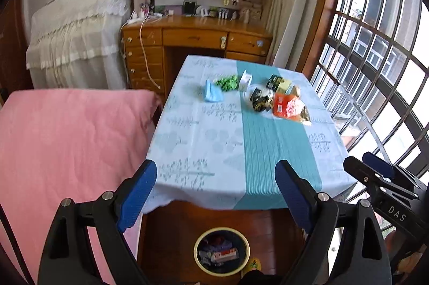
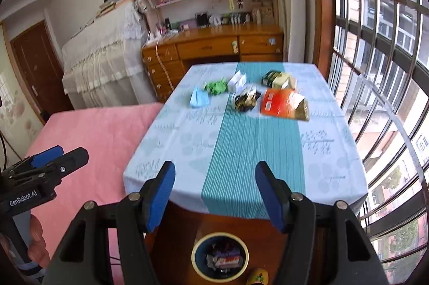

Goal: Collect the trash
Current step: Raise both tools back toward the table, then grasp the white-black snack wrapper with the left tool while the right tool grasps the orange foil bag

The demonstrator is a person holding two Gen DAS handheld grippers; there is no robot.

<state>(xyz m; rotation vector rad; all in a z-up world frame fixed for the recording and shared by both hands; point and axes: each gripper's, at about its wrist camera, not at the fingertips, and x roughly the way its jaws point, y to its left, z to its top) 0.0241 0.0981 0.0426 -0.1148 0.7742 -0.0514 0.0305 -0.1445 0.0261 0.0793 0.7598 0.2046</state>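
Trash lies at the table's far end: a blue face mask (image 1: 212,93) (image 2: 198,97), a green crumpled wrapper (image 1: 228,82) (image 2: 215,87), a white packet (image 1: 245,80) (image 2: 236,81), a dark crumpled wrapper (image 1: 260,97) (image 2: 245,98), an orange bag (image 1: 289,106) (image 2: 284,104) and a dark-and-tan box (image 1: 278,83) (image 2: 278,80). A yellow-rimmed bin (image 1: 222,250) (image 2: 220,258) with wrappers in it stands on the floor below the near table edge. My left gripper (image 1: 215,193) and right gripper (image 2: 214,193) are both open and empty, held above the bin, short of the trash.
The table has a light blue cloth (image 1: 203,140) with a teal stripe. A pink bed (image 1: 67,145) lies to the left. A wooden desk (image 1: 195,35) and bookshelf stand behind. A barred window (image 1: 375,57) runs along the right.
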